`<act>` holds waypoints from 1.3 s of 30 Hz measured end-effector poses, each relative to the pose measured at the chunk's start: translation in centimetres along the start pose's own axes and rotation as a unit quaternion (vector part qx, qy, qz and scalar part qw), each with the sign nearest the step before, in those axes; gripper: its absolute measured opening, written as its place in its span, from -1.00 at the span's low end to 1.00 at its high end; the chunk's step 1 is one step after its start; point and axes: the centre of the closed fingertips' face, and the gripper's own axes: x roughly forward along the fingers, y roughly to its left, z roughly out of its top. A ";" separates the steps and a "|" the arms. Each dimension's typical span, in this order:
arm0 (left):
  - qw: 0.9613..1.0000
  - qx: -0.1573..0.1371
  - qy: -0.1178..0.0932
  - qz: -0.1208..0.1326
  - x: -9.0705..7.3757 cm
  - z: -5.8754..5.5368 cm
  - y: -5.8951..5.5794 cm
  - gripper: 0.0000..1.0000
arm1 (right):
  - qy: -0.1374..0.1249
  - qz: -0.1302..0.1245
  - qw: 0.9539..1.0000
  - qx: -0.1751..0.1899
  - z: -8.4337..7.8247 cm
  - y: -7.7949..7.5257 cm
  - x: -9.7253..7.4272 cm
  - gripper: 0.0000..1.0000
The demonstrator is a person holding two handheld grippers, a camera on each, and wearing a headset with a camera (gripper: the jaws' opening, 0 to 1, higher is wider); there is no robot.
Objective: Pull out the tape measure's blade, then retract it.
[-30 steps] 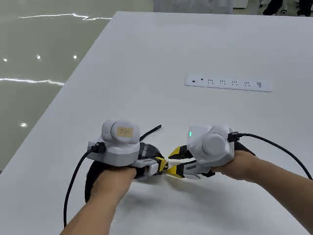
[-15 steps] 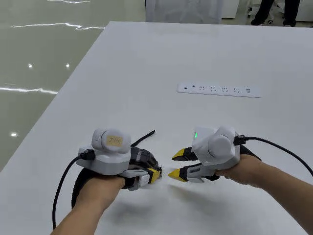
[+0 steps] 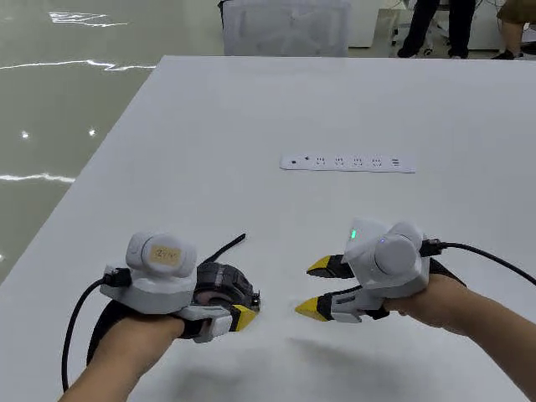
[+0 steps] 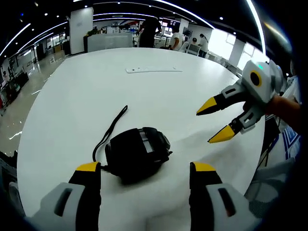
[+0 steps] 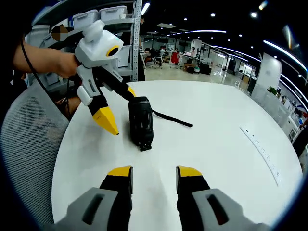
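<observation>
The black tape measure (image 3: 219, 286) lies on the white table (image 3: 276, 109), its blade fully in and its black strap (image 3: 224, 249) trailing away. My left gripper (image 3: 243, 303) is open around the case, one yellow-tipped jaw on each side with a gap to it. In the left gripper view the tape measure (image 4: 137, 154) sits just ahead of my left gripper (image 4: 146, 167). My right gripper (image 3: 316, 287) hovers open to the right, holding nothing. In the right gripper view, the right gripper (image 5: 154, 171) faces the tape measure (image 5: 142, 122) and the left gripper (image 5: 120, 110).
A white power strip (image 3: 347, 162) lies mid-table, beyond the grippers. The table's left edge (image 3: 75, 180) drops to a glossy floor. A chair (image 3: 285, 25) and standing people are at the far end. Black cables trail from both grippers.
My right gripper has let go near the tape measure's mouth and drawn back to the right, opening a wide gap. The blade end seen between the grippers a second ago is gone.
</observation>
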 end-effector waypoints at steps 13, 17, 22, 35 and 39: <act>0.999 0.033 -0.020 -0.027 -1.6 0.6 -0.7 0.55 | -0.020 -0.044 0.998 0.040 -0.7 -0.1 -3.5 -0.12; 0.998 0.034 -0.027 -0.035 -2.2 0.6 -0.6 0.63 | -0.021 -0.055 0.997 0.058 -1.2 -0.1 -4.5 -0.05; 0.997 0.047 -0.033 -0.042 -3.0 0.6 -0.8 0.68 | -0.021 -0.066 0.995 0.076 -1.6 0.1 -5.9 0.04; 0.993 0.074 -0.073 -0.057 -5.0 1.6 -1.0 0.71 | -0.028 -0.094 0.990 0.102 -2.8 0.9 -9.3 0.20; 0.991 0.072 -0.086 -0.073 -5.6 1.8 -1.2 0.71 | -0.031 -0.097 0.989 0.111 -3.7 1.0 -9.9 0.27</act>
